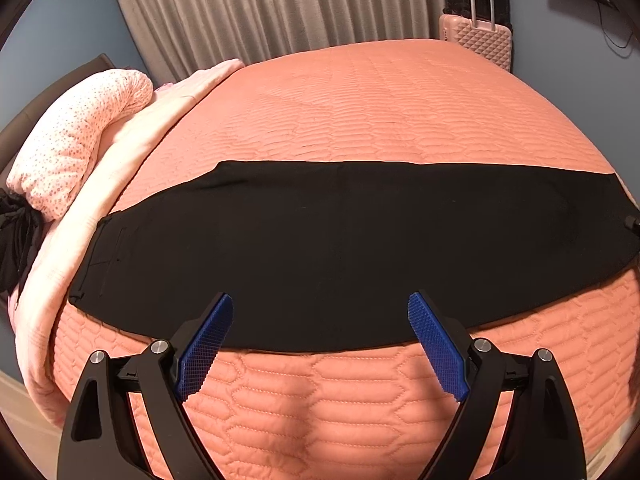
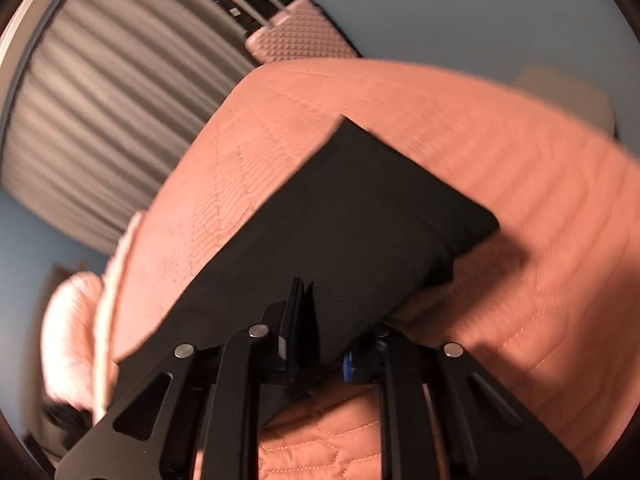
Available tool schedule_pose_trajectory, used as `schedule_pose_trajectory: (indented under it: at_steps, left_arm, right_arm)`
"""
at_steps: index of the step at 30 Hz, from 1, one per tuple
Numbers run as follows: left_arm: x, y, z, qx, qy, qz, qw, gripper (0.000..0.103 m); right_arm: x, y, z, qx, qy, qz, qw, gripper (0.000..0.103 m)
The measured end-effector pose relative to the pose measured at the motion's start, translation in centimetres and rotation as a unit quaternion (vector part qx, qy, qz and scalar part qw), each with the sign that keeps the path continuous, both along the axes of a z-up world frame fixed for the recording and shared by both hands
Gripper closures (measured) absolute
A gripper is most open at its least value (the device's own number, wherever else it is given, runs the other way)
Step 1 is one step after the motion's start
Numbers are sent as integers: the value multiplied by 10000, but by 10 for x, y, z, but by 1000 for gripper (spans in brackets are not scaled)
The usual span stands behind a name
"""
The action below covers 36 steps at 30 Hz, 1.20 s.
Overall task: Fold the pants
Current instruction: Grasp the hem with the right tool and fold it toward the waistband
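Black pants (image 1: 340,248) lie flat across a salmon quilted bedspread (image 1: 360,112), folded lengthwise, waistband at the left and leg ends at the right. My left gripper (image 1: 320,320) is open and empty, its blue pads (image 1: 206,344) hovering over the pants' near edge. In the right wrist view my right gripper (image 2: 304,292) is shut on the leg end of the pants (image 2: 340,220) and lifts the cloth off the bedspread (image 2: 520,200). That view is blurred by motion.
A pink dotted pillow (image 1: 80,128) and a pale pink blanket (image 1: 132,152) lie at the bed's left end. A pink suitcase (image 1: 480,36) stands behind the bed by grey curtains (image 1: 280,4). Dark cloth (image 1: 16,236) hangs at the far left.
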<state>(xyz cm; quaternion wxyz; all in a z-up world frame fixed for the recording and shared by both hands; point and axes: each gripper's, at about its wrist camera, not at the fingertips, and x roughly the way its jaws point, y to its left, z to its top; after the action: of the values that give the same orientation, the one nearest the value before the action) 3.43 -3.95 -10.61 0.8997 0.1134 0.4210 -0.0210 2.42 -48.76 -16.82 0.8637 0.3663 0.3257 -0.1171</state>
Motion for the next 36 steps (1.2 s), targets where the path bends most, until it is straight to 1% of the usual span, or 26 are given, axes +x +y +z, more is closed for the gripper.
schedule_pose_trajectory:
  at_steps: [1,4,7,10,12,13,14,15,16,17,18,19,20,21,22,23,24,25,26,27,29,31,33,35,36]
  left_arm:
    - [1,2,0,14,1,17,10000,15]
    - [6,10,1,-5,2,88,10000,15]
    - [8,22,5,-71,-37,171,9998,15]
    - [9,42,8,-167,-72,319,9993,15]
    - [9,55,9,-220,-85,432,9988,15]
    - [9,61,9,-236,-90,485,9985,15]
    - [8,71,9,-255,-96,575,9980,15]
    - [8,79,9,-277,-94,644,9975,15]
    - [7,88,10,-301,-94,718,9969,15]
    - [7,101,9,-331,-88,838,9959,15]
    - [7,109,9,-349,-72,901,9953,15]
    - [6,121,8,-362,-49,1018,9941,15]
    - [6,129,6,-364,-33,1103,9932,15]
    - [7,139,5,-378,-4,1189,9922,15]
    - [6,151,5,-386,17,1274,9911,15]
    - [4,160,5,-364,6,1323,9905,15]
    - [2,168,5,-339,-18,1342,9904,15]
    - [0,176,5,-300,-46,1358,9903,15]
    - [-1,184,3,-234,-61,1382,9901,15]
    - [-1,189,0,-168,-47,1412,9898,15]
    - [0,197,-6,-69,-19,1463,9892,15]
    - [1,201,-8,-80,-30,1481,9889,15]
    - [4,202,-6,-191,-42,1500,9885,15]
    - [3,202,-2,-326,-77,1480,9884,15]
    - [3,201,0,-369,-91,1456,9886,15]
  right_arm:
    - [2,3,7,-124,-1,59,9999,90]
    - [14,26,32,-941,176,402,9946,90]
    - [23,47,51,-1235,158,671,9900,92]
    - [39,88,76,-1700,57,1158,9786,92]
    - [56,133,93,-2082,-37,1730,9627,92]
    - [64,156,100,-2215,-94,2033,9537,92]
    - [74,193,105,-2419,-146,2520,9369,92]
    - [83,231,106,-2691,-167,2992,9153,92]
    - [86,253,104,-2837,-168,3269,9013,92]
    - [95,294,93,-2964,-62,3856,8738,92]
    - [103,320,79,-2962,79,4223,8567,92]
    - [109,346,59,-2950,211,4504,8424,91]
    - [117,370,30,-2858,490,4796,8282,89]
    - [120,386,5,-2831,786,4968,8166,85]
    - [118,395,-9,-2986,864,4960,8108,84]
    - [106,400,-4,-3196,478,4817,8146,83]
    - [100,400,0,-3003,461,4817,8220,67]
    - [96,396,5,-2780,491,4753,8333,44]
    - [93,394,11,-2725,428,4666,8404,41]
    - [88,392,17,-2768,352,4613,8422,41]
    - [82,394,29,-3092,256,4497,8375,41]
    - [85,401,33,-3244,198,4543,8294,28]
    - [92,416,32,-3342,196,4708,8163,22]
    - [105,426,21,-3467,259,4861,8018,22]
    - [108,429,15,-3473,312,4930,7971,22]
